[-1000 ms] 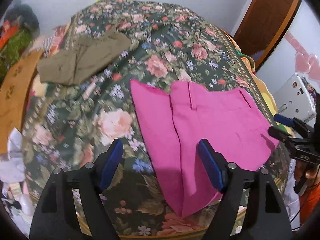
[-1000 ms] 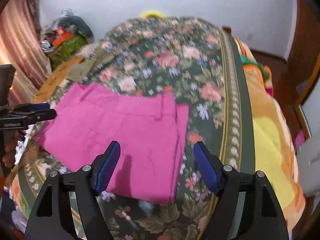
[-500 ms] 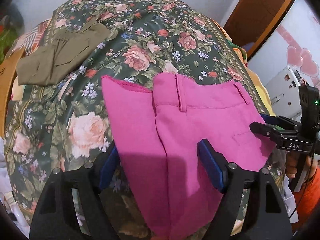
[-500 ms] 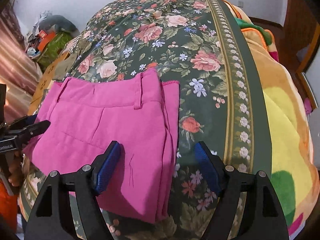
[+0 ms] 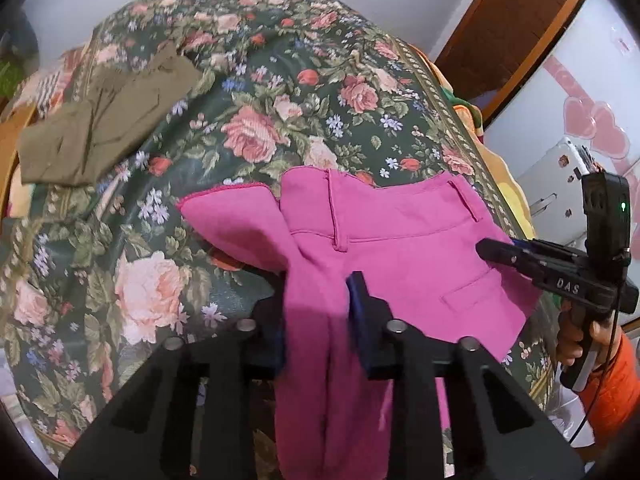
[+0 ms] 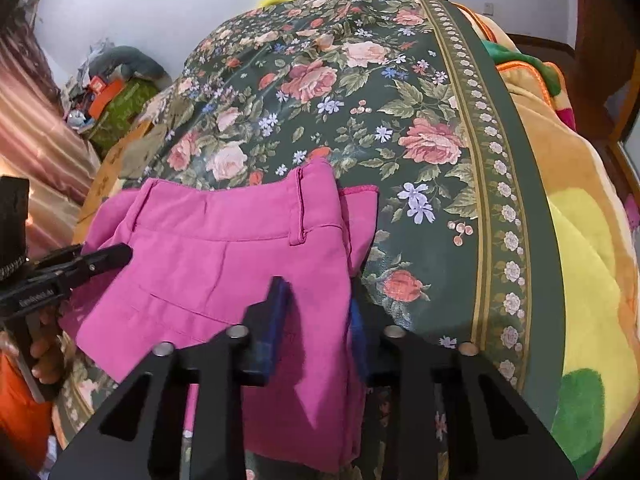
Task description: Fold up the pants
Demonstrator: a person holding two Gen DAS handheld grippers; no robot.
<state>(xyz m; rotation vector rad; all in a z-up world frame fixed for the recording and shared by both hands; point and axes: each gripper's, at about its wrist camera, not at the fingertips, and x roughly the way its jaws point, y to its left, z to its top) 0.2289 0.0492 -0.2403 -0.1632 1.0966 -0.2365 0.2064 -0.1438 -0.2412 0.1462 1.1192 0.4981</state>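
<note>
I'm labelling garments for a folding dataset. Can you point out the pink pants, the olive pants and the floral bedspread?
pink pants (image 5: 404, 248): left wrist view, seat panel below the waistband.
olive pants (image 5: 100, 128): left wrist view, middle of the folded cloth.
floral bedspread (image 6: 400, 92): right wrist view, bare patch beyond the pants.

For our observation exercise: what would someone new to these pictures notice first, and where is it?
The bright pink pants stand out first, lying at the near edge of the floral bedspread. Both the left gripper and the right gripper are shut on the pants' near part, bunching the fabric. A folded olive garment lies farther back on the left.
</note>
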